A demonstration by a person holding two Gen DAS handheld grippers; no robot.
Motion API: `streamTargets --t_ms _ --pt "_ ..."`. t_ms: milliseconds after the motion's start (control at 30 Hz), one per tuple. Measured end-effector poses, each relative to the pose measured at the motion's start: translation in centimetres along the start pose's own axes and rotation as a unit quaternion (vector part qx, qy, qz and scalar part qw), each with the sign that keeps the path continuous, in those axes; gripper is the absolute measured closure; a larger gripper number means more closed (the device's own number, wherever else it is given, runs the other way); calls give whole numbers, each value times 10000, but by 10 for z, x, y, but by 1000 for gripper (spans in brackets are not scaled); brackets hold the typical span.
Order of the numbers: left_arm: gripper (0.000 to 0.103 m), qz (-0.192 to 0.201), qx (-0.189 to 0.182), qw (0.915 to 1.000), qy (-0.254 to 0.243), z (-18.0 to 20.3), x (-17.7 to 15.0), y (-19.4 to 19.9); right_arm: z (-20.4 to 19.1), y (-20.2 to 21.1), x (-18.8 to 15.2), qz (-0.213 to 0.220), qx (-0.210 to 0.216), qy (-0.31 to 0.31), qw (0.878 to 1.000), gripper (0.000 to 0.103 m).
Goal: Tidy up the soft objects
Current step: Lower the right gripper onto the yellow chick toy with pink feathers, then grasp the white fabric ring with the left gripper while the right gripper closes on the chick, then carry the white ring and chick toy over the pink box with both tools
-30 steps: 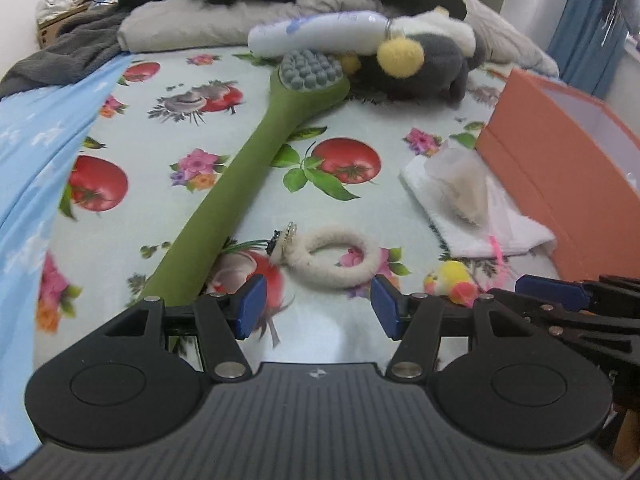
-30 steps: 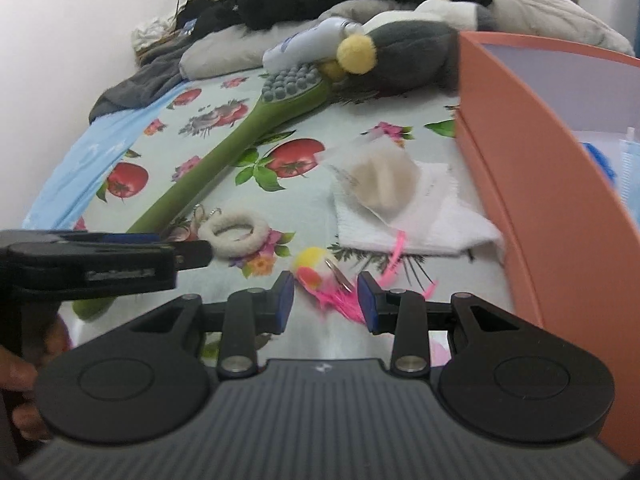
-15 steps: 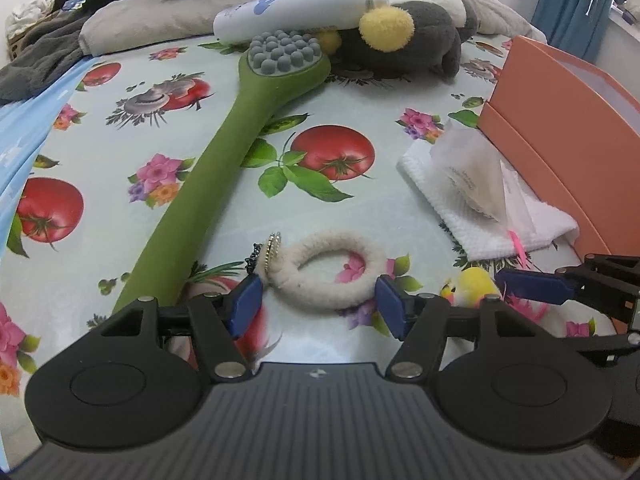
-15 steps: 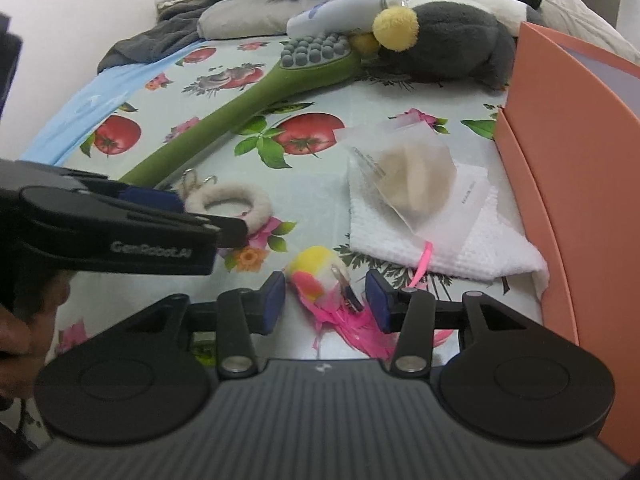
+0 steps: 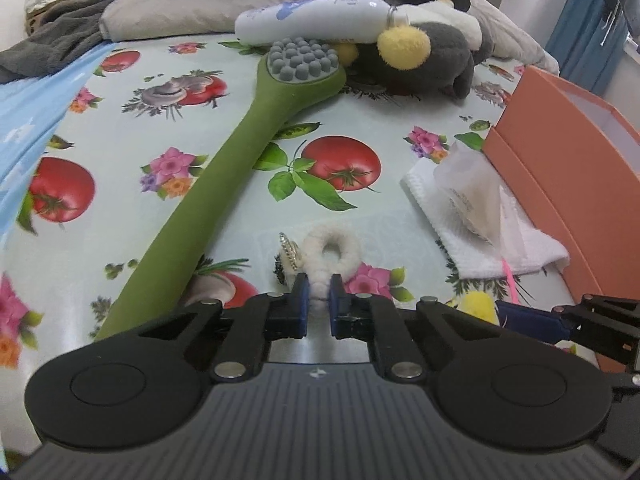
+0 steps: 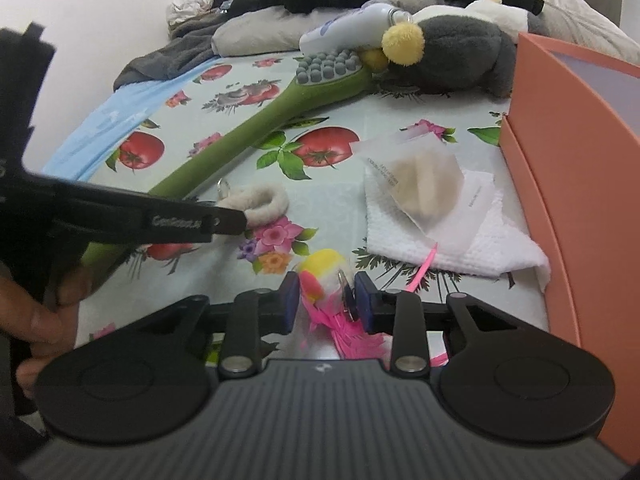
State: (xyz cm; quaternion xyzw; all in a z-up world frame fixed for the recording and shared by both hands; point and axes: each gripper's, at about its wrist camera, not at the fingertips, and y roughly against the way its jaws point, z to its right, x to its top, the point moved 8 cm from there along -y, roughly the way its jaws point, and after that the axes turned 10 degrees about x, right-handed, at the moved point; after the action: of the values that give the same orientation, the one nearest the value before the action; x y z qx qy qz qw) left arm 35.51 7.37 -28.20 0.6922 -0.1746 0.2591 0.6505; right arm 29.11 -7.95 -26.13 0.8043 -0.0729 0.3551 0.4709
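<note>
A white fluffy ring (image 5: 332, 246) lies on the flowered bedsheet beside a long green massage brush (image 5: 224, 184). My left gripper (image 5: 318, 286) has its jaws closing, and the blue pads pinch the ring's near side. A small metal charm (image 5: 290, 250) hangs at the ring's left. In the right wrist view the left gripper (image 6: 236, 220) reaches in from the left onto the ring (image 6: 260, 202). My right gripper (image 6: 326, 292) is closing on a yellow toy with pink feathers (image 6: 322, 264), which fills the gap between its pads.
An orange box (image 5: 568, 160) stands open at the right. Next to it lies a white cloth (image 5: 520, 248) with a clear bag (image 5: 468, 196) on top. A grey plush (image 5: 424, 60), a white bottle (image 5: 312, 18), pillows and dark clothes fill the back. A blue sheet (image 5: 24, 120) covers the left.
The left jaws have gone from wide apart around the ring to pinched on it. The right jaws have narrowed onto the feathered toy. Both grippers sit slightly closer to the bed.
</note>
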Motion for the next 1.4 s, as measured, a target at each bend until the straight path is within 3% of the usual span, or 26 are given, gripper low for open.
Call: streamTargets --t_ms 367,467,800,1400 --pt "91 120 -101 9992 375 6 -35 67 -15 50 -6 274 -12 -36 9996 70" --pt "91 197 -49 9989 411 9 -46 89 -17 73 -8 376 90 -323 9987 70" --pt "91 533 -361 9922 1070 16 -61 171 -40 140 -2 831 -67 -269 9962 70" --pt "91 1020 -680 9895 763 38 -77 272 -73 230 -9 1444 -309 -157 9889 69"
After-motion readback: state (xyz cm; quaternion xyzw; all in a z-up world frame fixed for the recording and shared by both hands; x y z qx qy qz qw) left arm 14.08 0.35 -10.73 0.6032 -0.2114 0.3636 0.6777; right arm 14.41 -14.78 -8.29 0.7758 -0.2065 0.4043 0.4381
